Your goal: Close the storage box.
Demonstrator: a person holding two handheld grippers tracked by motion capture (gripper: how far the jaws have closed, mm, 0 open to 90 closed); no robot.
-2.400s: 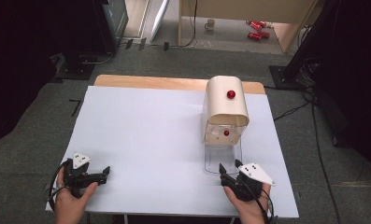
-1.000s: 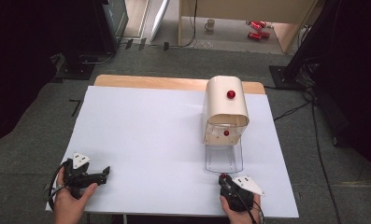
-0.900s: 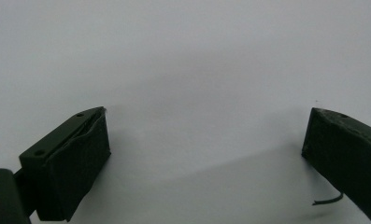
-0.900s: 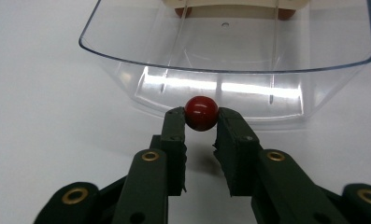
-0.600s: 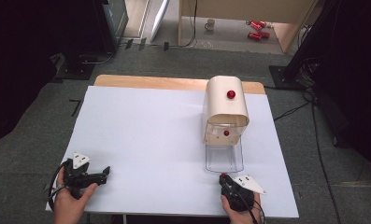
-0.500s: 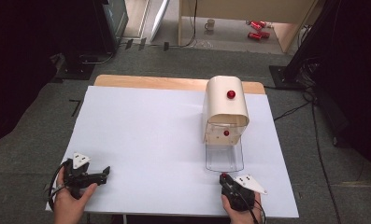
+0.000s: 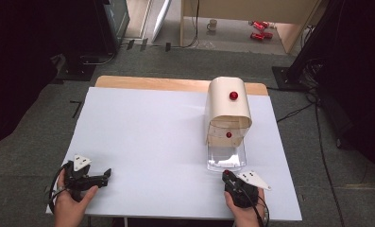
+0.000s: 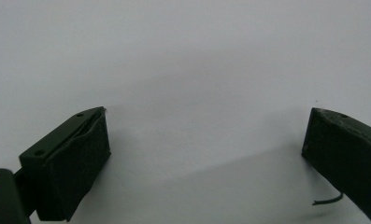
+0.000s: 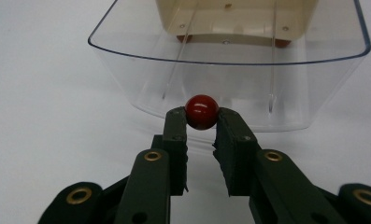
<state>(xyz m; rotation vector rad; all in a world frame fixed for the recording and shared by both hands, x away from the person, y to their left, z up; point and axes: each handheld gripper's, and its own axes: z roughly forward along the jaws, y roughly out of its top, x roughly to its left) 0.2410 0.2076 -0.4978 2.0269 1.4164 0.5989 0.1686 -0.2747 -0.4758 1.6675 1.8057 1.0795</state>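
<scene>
At the near left of the white table, the left gripper rests with its jaws spread wide, nothing between them. At the near right, the right gripper pinches a red ball just before the clear tray, possibly touching its wall. Beyond stands a cream dispenser with red knobs.

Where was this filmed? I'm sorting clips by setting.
Probably a lab or studio: a white-covered table on grey carpet, loose floor cables, dark equipment stands, and a hand-held right gripper pulling a clear drawer.
</scene>
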